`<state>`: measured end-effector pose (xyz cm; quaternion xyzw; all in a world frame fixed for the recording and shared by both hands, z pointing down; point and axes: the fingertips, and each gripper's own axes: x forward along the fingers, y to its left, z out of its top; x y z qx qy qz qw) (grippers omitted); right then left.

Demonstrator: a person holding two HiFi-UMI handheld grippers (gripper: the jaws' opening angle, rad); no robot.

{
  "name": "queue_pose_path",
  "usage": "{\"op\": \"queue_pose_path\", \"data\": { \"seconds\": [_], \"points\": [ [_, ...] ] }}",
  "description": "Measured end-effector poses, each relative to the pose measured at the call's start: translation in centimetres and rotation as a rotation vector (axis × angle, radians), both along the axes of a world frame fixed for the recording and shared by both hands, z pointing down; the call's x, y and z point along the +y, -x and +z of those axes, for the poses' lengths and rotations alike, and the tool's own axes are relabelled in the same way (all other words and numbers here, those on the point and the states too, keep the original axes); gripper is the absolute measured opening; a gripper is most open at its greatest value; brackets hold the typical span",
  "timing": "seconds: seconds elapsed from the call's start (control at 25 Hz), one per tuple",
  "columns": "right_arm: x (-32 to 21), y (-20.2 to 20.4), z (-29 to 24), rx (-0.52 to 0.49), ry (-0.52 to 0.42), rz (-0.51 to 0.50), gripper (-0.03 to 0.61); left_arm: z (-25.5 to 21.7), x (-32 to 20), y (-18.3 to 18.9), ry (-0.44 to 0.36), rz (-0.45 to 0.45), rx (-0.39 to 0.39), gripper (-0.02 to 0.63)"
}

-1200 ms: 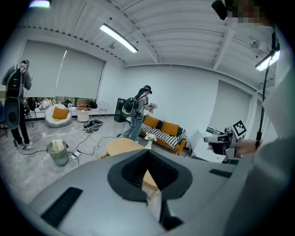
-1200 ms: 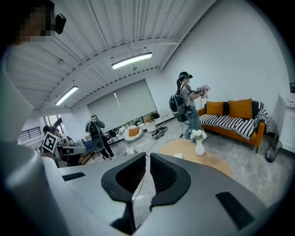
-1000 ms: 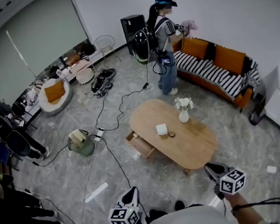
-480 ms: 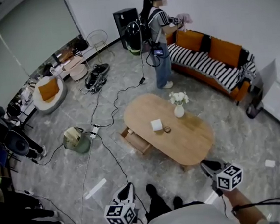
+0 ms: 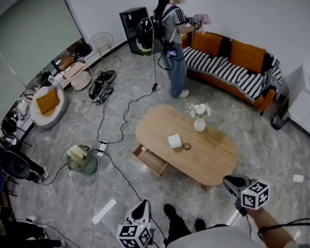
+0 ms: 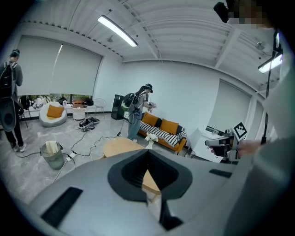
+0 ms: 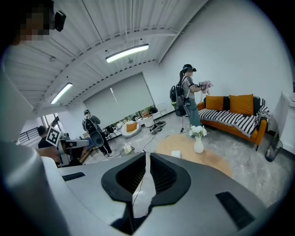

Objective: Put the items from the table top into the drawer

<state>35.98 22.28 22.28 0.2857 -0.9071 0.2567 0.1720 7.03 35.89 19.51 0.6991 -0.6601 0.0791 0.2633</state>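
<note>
Surface (image 5: 216, 161) spotted mid-floor, oval, wooden; drawer (image 5: 152, 160) hanging open under its left edge. Held left claw (image 5: 144, 205) and right claw (image 5: 230, 182) low, well apart from it, both clenched, empty. Saw vase (image 5: 199, 123), white box (image 5: 174, 141), small ring (image 5: 186, 146) on top.

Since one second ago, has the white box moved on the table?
No. The box lies at the same spot on the table, just left of the vase.

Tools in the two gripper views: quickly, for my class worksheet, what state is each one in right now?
Left grey two-jaw tool: closed, holding nothing.
Right grey two-jaw tool: closed, holding nothing.
</note>
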Motion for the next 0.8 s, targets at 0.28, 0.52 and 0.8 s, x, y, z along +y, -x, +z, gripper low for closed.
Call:
{"op": "queue_pose_path", "data": {
  "seconds": [0.28,0.52,0.8],
  "points": [
    [-2.7,4.2,-0.3,0.016,0.009,0.058,0.049,0.3,-3.6,4.9,0.012,0.048,0.013,0.002],
    [-4.6,6.9,-0.7,0.033,0.011,0.103,0.049,0.7,-6.7,8.1,0.023,0.107,0.013,0.002],
    [-5.4,10.3,-0.6,0.052,0.011,0.153,0.049,1.4,-9.0,11.9,0.029,0.165,0.021,0.002]
  ]
}}
